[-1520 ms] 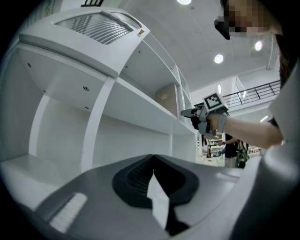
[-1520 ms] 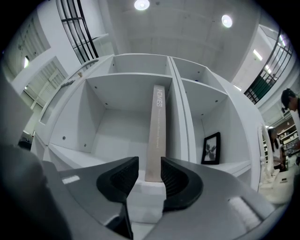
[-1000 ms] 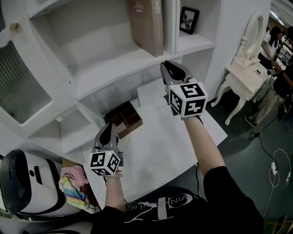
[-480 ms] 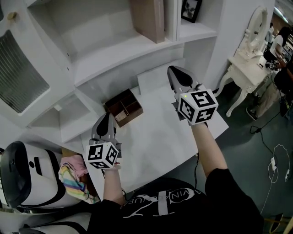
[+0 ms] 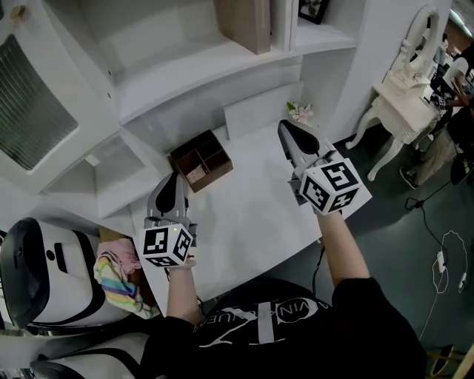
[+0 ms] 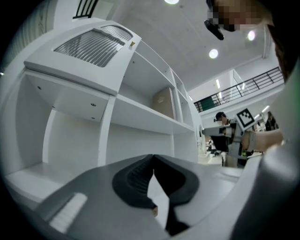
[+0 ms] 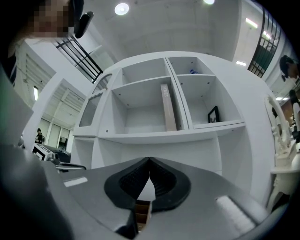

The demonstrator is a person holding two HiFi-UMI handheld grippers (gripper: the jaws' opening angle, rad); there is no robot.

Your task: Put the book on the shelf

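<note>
Book [image 5: 248,21] stands upright on the shelf [image 5: 192,81], hard by the divider at its compartment's right side; a frame [image 5: 313,9] sits in the next bay; below, the right gripper [image 5: 290,132] hangs over the desk [image 5: 252,222], jaws just closed tip to tip, nothing between them; left gripper [image 5: 169,186] pinched together too, empty, near a brown box [image 5: 201,159].

The tall beige book [image 7: 168,108] is standing upright in the white shelf unit [image 7: 154,136], the black-framed picture [image 7: 213,114] is sitting in the compartment right of it, and the brown divided wooden box [image 5: 201,159] is lying on the white desk [image 5: 252,215] below
</note>
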